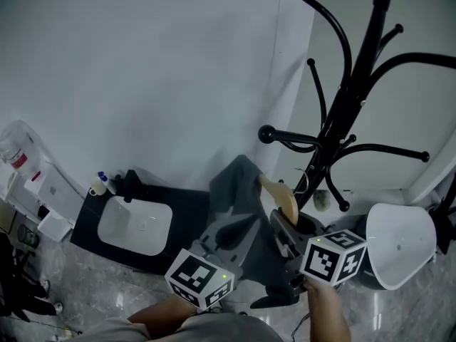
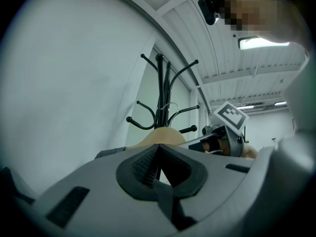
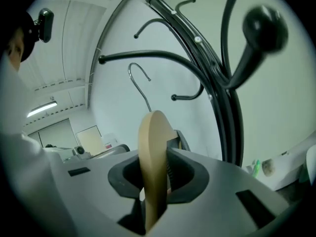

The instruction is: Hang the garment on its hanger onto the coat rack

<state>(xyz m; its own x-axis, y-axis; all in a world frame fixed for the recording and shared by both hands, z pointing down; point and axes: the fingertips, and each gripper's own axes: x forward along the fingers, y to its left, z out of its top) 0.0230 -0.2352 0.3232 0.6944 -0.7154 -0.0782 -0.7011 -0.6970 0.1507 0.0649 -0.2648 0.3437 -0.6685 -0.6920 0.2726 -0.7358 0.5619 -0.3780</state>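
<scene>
A pale wooden hanger [image 1: 285, 199] carries a grey garment [image 1: 239, 184] low in front of the black coat rack [image 1: 356, 84]. My right gripper [image 1: 285, 235] is shut on the hanger [image 3: 153, 147], whose wood stands on edge between the pads. The hanger's metal hook [image 3: 140, 79] rises free among the rack's curved arms [image 3: 217, 98] without touching one. My left gripper [image 1: 228, 237] lies against the grey cloth; in its own view the left gripper [image 2: 157, 149] has its jaw tips together, with the hanger's shoulder [image 2: 159, 135] just beyond. Whether cloth is pinched there is hidden.
A white bin [image 1: 399, 244] stands at the rack's foot on the right. A dark mat with a white basin [image 1: 135, 225] lies on the floor to the left, past it a shelf with bottles [image 1: 25, 169]. A white wall is close behind.
</scene>
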